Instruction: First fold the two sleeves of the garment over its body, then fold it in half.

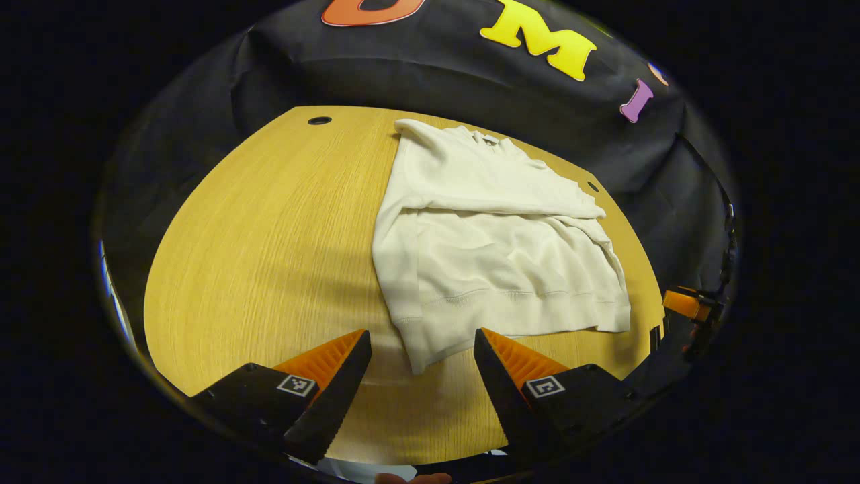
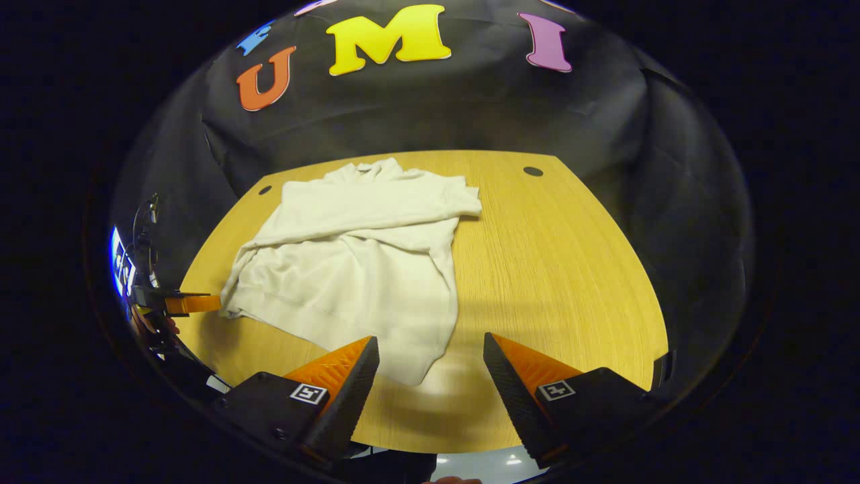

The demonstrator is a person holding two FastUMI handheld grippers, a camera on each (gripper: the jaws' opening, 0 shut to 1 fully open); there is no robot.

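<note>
A cream sweatshirt lies flat on the wooden table, collar at the far side and ribbed hem nearest me. Both sleeves are folded in, and one lies across the chest. My left gripper is open, and the hem's left corner lies between its fingers without being pinched. In the right gripper view, my right gripper is open over the sweatshirt's right hem corner. Each view also shows the other gripper at the opposite hem corner: the right gripper and the left gripper.
The table has small dark cable holes near its far corners. Bare wood stretches left of the garment in the left gripper view and right of it in the right gripper view. Black cloth walls close in behind.
</note>
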